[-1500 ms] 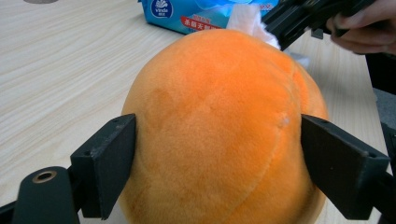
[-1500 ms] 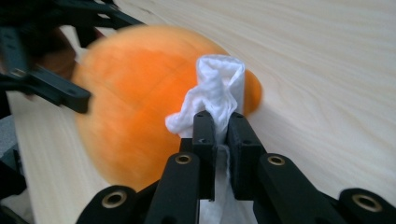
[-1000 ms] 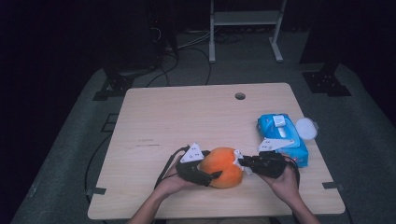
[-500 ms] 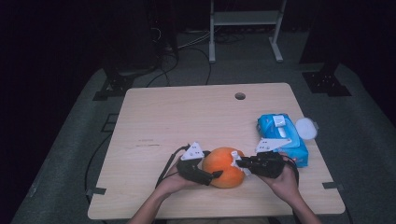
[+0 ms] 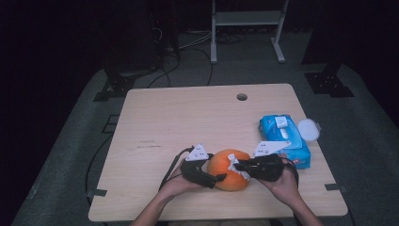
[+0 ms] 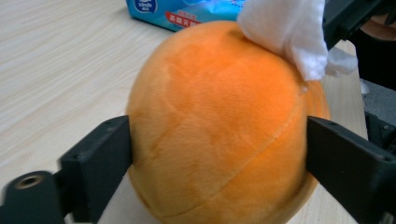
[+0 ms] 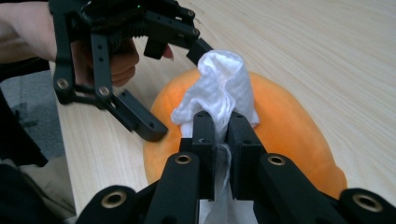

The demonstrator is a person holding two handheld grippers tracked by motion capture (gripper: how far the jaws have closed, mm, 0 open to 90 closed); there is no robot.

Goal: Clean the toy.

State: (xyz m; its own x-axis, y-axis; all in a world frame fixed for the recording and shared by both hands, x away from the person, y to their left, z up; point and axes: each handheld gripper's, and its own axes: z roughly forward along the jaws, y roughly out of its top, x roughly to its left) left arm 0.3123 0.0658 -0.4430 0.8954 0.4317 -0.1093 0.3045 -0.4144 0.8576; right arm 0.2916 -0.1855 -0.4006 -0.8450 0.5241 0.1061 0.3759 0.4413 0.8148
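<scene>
Right hand-held gripper (image 7: 217, 123), pinched on a white tissue (image 7: 219, 88), rests atop the orange plush ball (image 6: 224, 126) that the left hand-held gripper (image 6: 219, 158) clamps sideways.

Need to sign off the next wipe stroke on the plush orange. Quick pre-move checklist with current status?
1. Left gripper clamps the orange plush ball on both sides: ok.
2. Right gripper shut on the white wipe: ok.
3. Wipe touching the top of the ball: ok.
4. Ball resting on the wooden table: ok.
5. Blue wipes pack apart from the ball, on the right gripper's side: ok.
6. Whether the wipe is damp: cannot tell.
</scene>
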